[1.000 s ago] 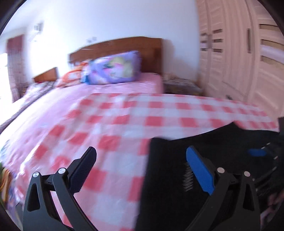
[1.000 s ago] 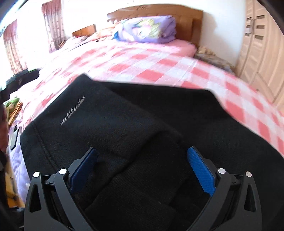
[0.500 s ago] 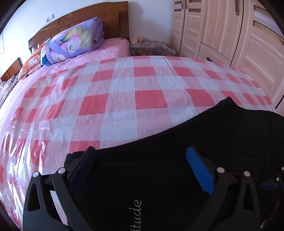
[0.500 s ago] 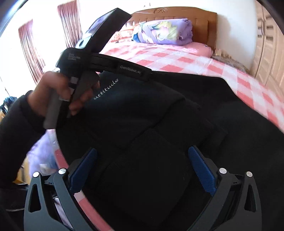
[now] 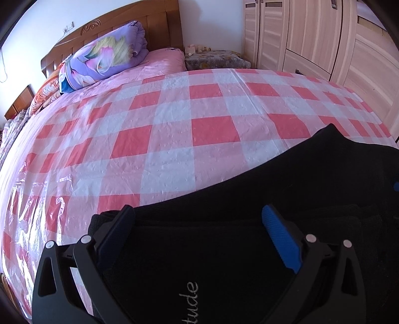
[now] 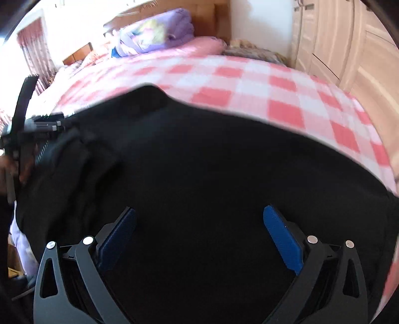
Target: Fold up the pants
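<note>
Black fleece pants (image 5: 286, 187) with grey "attitude" lettering lie on the near edge of the bed; they fill the lower half of the right wrist view (image 6: 199, 174). My left gripper (image 5: 198, 224) is open, hovering just over the lettered end near the pants' left corner. My right gripper (image 6: 199, 221) is open over the middle of the dark cloth, holding nothing. The left gripper also shows at the left edge of the right wrist view (image 6: 27, 129), held by a hand.
The bed has a pink and white checked plastic cover (image 5: 174, 119). A rolled purple floral quilt (image 5: 107, 54) lies by the wooden headboard (image 5: 119, 22). A nightstand (image 5: 214, 58) and pale wooden wardrobe (image 5: 324, 42) stand at right. Curtains (image 6: 32, 49) hang at left.
My left gripper has swung from the bare cover onto the pants' lettered end. My right gripper has moved right, over plain flat cloth, and its view is blurred with motion.
</note>
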Available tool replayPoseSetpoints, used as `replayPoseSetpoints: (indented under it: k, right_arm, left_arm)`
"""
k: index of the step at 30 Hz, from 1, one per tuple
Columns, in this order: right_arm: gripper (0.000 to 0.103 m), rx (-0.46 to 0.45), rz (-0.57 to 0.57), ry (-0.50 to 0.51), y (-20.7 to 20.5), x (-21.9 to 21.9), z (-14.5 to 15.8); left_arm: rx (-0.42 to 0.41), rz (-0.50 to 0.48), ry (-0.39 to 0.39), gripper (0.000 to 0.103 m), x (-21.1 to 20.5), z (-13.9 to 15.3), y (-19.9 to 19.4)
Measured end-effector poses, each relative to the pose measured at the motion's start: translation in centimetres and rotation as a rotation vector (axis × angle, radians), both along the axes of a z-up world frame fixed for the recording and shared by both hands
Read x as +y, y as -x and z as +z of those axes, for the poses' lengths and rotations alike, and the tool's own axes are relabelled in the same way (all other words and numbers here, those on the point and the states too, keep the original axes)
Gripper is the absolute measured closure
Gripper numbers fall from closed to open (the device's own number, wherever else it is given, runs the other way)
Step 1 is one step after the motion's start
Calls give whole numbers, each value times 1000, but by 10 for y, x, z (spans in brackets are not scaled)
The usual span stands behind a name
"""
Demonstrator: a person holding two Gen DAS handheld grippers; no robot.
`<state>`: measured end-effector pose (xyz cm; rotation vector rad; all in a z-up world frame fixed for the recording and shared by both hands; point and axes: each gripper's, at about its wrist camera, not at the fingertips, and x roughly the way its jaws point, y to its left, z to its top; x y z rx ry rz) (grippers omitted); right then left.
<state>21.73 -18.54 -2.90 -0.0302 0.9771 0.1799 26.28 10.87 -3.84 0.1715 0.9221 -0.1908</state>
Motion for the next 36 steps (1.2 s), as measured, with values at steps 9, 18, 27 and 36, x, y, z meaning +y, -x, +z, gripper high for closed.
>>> replayPoseSetpoints:
  k: [9,18,27,36]
  right_arm:
    - [4,-36,15,37,42,-1,-7]
    - [4,-93,44,21,88,14,-5]
    - [5,-180,37,-23,124,-14,5]
    - [5,-301,-301,-280,154,-97,12]
  left_arm:
    - [1,0,-1,1,2,0,0]
    - [4,3,-15,1,2,-2,-2]
    - [-252,0,-220,2,-50,47,34]
    - [-105,-396,-120,2,-229,33,41]
